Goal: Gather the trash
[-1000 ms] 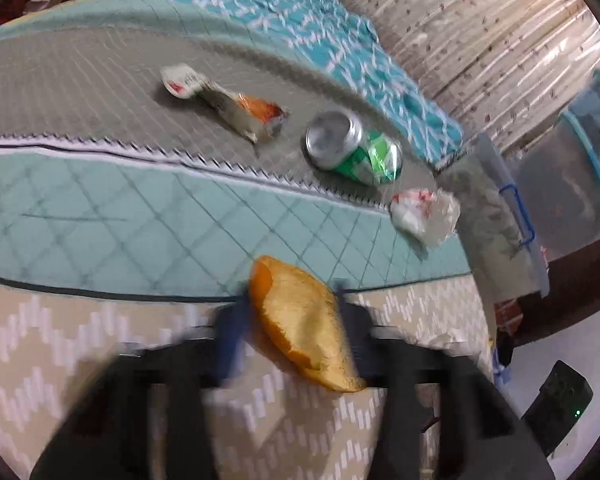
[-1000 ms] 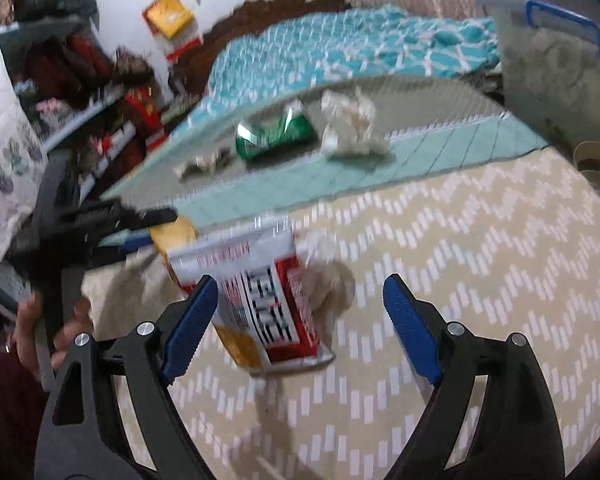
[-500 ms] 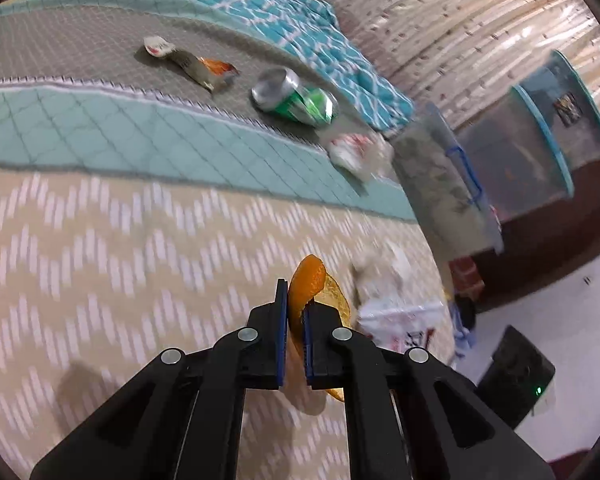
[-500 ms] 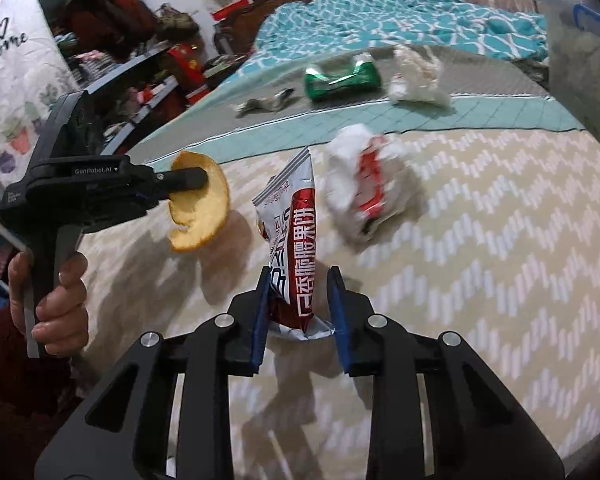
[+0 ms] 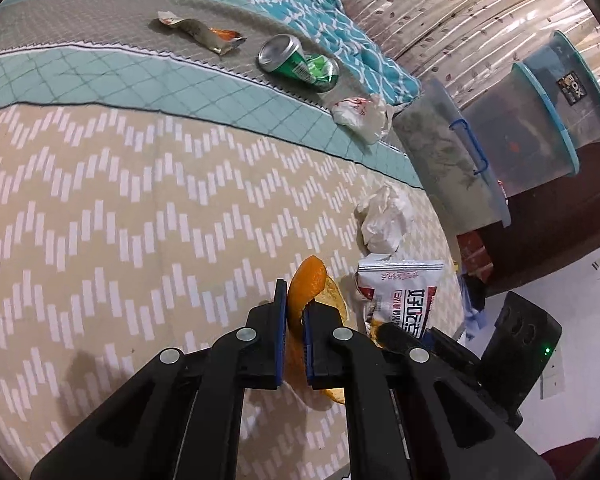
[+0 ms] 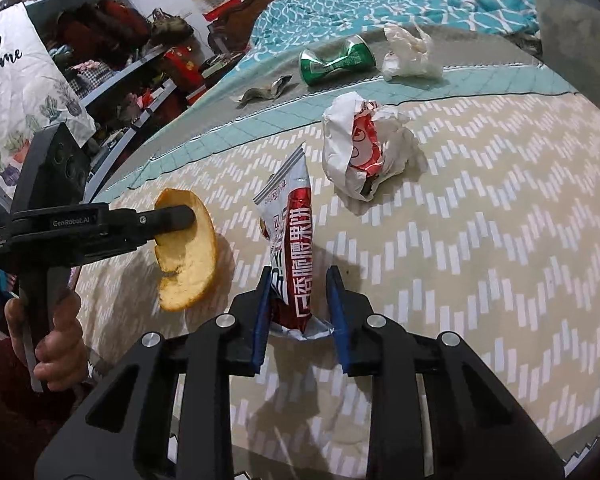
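Since a second ago the right gripper (image 6: 298,312) went from wide open to clamped on the snack bag (image 6: 292,256), lifted off the bed (image 6: 480,240). Left gripper (image 5: 295,332) stays pinched on the orange peel (image 5: 308,284); its lower half is hidden behind the jaws.
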`<state>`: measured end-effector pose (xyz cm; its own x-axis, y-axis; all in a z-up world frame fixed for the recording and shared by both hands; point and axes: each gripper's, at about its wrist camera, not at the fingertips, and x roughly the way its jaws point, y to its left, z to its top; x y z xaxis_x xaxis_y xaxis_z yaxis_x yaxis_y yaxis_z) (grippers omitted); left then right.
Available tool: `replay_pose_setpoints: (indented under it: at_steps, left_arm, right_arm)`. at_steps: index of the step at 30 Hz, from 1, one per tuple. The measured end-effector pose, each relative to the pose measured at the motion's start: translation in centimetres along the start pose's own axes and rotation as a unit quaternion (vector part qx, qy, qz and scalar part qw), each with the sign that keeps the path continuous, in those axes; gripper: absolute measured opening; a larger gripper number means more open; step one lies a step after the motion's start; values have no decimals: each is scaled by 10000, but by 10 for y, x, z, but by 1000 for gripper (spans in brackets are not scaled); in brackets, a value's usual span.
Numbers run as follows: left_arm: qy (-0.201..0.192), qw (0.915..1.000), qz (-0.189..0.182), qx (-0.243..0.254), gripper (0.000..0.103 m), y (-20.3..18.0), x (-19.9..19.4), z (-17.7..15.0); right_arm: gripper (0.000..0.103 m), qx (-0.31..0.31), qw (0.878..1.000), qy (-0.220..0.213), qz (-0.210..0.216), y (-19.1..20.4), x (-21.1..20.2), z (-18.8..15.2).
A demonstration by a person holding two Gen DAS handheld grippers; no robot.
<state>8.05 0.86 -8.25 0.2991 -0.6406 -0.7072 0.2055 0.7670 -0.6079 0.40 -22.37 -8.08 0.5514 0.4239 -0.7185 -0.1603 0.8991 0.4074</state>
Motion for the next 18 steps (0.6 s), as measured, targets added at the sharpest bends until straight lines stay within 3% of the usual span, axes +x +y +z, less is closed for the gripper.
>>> replay_pose_setpoints:
  at_steps: [11, 12, 13, 15, 18]
  left_arm:
    - [59, 9999, 83, 15, 7, -2, 6, -5]
    - [66, 10000, 68, -2, 13, -1, 6, -5]
    - [80, 10000, 47, -31, 31, -1, 7, -5]
    - [26, 9999, -75, -111, 46, -1, 5, -6]
    - [-57, 10000, 48, 3, 54, -6, 2, -7]
  right_arm:
    - [29, -179, 9998, 83, 59, 12, 8, -1]
    - [29, -185, 9998, 86, 64, 12, 8, -1]
    - [29, -192, 9997, 92, 84, 12, 8, -1]
    - [29, -227, 9996, 112, 105, 13, 9, -1]
    - [29, -292, 9994, 135, 125, 16, 11, -2]
